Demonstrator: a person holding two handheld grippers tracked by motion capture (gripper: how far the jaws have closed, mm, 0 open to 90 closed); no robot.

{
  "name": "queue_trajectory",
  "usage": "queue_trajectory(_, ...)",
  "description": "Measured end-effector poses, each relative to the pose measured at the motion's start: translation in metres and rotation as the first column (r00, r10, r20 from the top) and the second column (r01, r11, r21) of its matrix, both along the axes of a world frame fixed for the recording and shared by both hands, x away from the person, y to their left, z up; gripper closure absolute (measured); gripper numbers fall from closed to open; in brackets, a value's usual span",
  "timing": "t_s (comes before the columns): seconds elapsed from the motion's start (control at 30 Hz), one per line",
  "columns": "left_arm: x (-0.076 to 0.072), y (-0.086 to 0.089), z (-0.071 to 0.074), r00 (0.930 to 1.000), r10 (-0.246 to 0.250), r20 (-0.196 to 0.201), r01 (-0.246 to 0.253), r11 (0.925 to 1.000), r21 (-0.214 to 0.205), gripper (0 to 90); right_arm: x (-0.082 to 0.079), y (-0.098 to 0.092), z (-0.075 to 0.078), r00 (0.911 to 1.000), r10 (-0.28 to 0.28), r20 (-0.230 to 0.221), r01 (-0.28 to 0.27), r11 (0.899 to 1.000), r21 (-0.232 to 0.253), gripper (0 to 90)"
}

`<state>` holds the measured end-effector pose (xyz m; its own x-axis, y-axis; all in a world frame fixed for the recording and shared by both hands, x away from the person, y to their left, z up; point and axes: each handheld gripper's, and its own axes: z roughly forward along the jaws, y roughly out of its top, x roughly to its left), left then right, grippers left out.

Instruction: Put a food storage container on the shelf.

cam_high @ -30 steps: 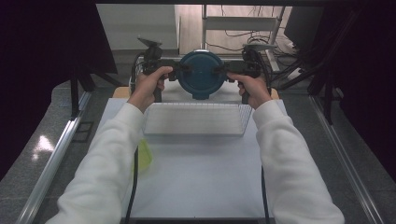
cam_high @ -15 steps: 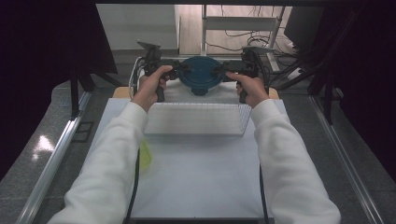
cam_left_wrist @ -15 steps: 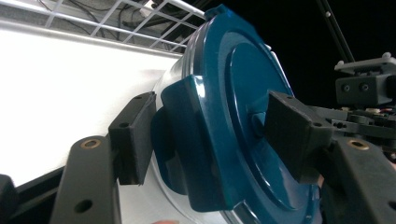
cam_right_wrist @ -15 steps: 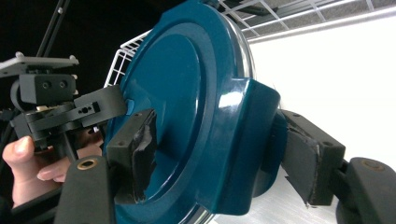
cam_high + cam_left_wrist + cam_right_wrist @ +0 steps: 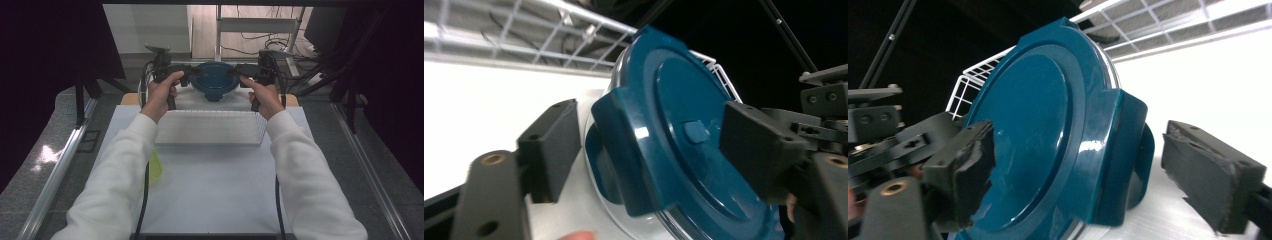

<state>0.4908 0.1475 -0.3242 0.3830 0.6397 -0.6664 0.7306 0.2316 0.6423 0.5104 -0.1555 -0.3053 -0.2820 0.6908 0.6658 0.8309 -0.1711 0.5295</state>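
A round clear container with a dark teal lid (image 5: 215, 80) rests tilted at the far end of the white wire rack (image 5: 210, 127). My left gripper (image 5: 193, 72) is at its left edge and my right gripper (image 5: 236, 71) at its right edge. In the left gripper view the jaws (image 5: 651, 140) straddle a teal side latch of the lid (image 5: 679, 90), with a gap at the left pad. The right gripper (image 5: 1083, 155) straddles the opposite latch on the lid (image 5: 1033, 110), its right pad well clear. Both pairs of jaws have just been opening, with the latches still between them.
The rack lies across the far half of the white table (image 5: 215, 195). A yellow-green object (image 5: 156, 167) sits beside the person's left sleeve. Cables and a metal frame stand beyond the table's far edge, and dark curtains hang on both sides.
The container has tipped from showing its round lid to the camera to lying flatter and lower between the grippers. The hands have stayed in place.
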Motion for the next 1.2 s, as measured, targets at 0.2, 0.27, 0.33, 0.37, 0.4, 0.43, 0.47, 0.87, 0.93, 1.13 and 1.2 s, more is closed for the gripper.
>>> queue_trajectory(0.2,-0.033,0.001,0.017,0.9914,0.006,0.131,-0.02,0.9947,0.101,23.5,-0.025,0.002,0.013,0.9908,-0.001,0.135,0.017,0.993,-0.117,7.4)
queue_trajectory(0.27,-0.046,0.002,0.017,0.9889,-0.029,0.146,0.014,0.995,0.099,24.9,-0.038,0.002,0.016,0.9807,0.013,0.195,0.018,0.988,-0.155,7.5)
queue_trajectory(0.33,-0.058,0.002,0.015,0.9849,-0.076,0.156,0.059,0.9921,0.111,24.7,-0.051,-0.001,0.018,0.9676,0.036,0.25,0.01,0.983,-0.181,7.5)
queue_trajectory(0.37,-0.062,0.002,0.014,0.9839,-0.082,0.159,0.063,0.9906,0.122,24.2,-0.058,-0.004,0.018,0.9619,0.048,0.269,0.003,0.982,-0.187,7.8)
queue_trajectory(0.4,-0.069,0.002,0.013,0.9832,-0.08,0.164,0.058,0.9896,0.131,24.0,-0.062,-0.005,0.017,0.9578,0.06,0.281,-0.006,0.982,-0.191,8.1)
queue_trajectory(0.43,-0.073,0.002,0.013,0.9827,-0.08,0.167,0.057,0.9885,0.14,24.1,-0.068,-0.007,0.017,0.954,0.075,0.29,-0.018,0.98,-0.197,8.5)
queue_trajectory(0.47,-0.08,0.002,0.011,0.9816,-0.081,0.173,0.054,0.9869,0.152,23.9,-0.072,-0.008,0.016,0.9522,0.081,0.294,-0.021,0.979,-0.203,8.8)
queue_trajectory(0.87,-0.162,0.014,-0.008,0.9712,-0.1,0.216,0.05,0.9731,0.225,24.2,-0.14,-0.036,0.005,0.8893,0.223,0.399,-0.136,0.963,-0.233,18.9)
queue_trajectory(0.93,-0.172,0.015,-0.012,0.9705,-0.101,0.219,0.05,0.9723,0.228,24.1,-0.148,-0.04,-0.001,0.881,0.232,0.412,-0.137,0.959,-0.248,19.0)
queue_trajectory(1.13,-0.203,0.013,-0.029,0.9651,-0.129,0.228,0.068,0.9631,0.261,24.5,-0.171,-0.057,-0.035,0.8828,0.249,0.398,-0.157,0.955,-0.251,22.3)
queue_trajectory(1.2,-0.214,0.012,-0.037,0.9642,-0.137,0.227,0.071,0.9578,0.279,24.5,-0.175,-0.058,-0.04,0.8848,0.254,0.391,-0.162,0.954,-0.253,22.6)
